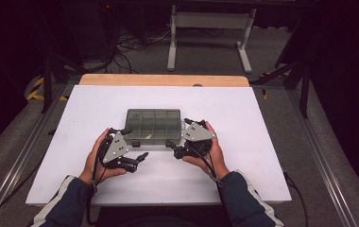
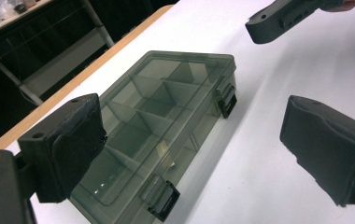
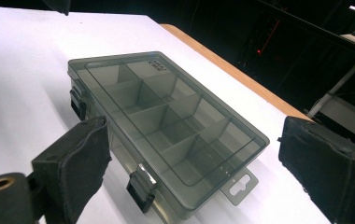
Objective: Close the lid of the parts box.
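Scene: a person's two hands work at a white table top [image 1: 243, 113], each holding a two-jaw gripper, a smoky translucent compartment box [image 1: 153, 126] between them.

Box: it lies flat near the middle of the table, lid down, its dividers showing through the lid.

Latches: two dark latches sit on the box's near long side, one [image 2: 226, 99] toward its right end and one [image 2: 161, 198] toward its left, both lying flat against the wall.

Hang tab: a small tab [image 3: 239, 185] juts from the box's right short end.

Left gripper [image 1: 137, 158]: at seven o'clock from the box, just beside its near left corner, jaws spread wide and holding nothing; in the left gripper view the box lies off to the side of the gap, behind the left-hand jaw.

Right gripper [image 1: 172, 144]: at five o'clock from the box, close to the near right corner, jaws released and apart, nothing between the pads.

Background: a wooden strip [image 1: 163, 79] edges the far side at twelve o'clock.
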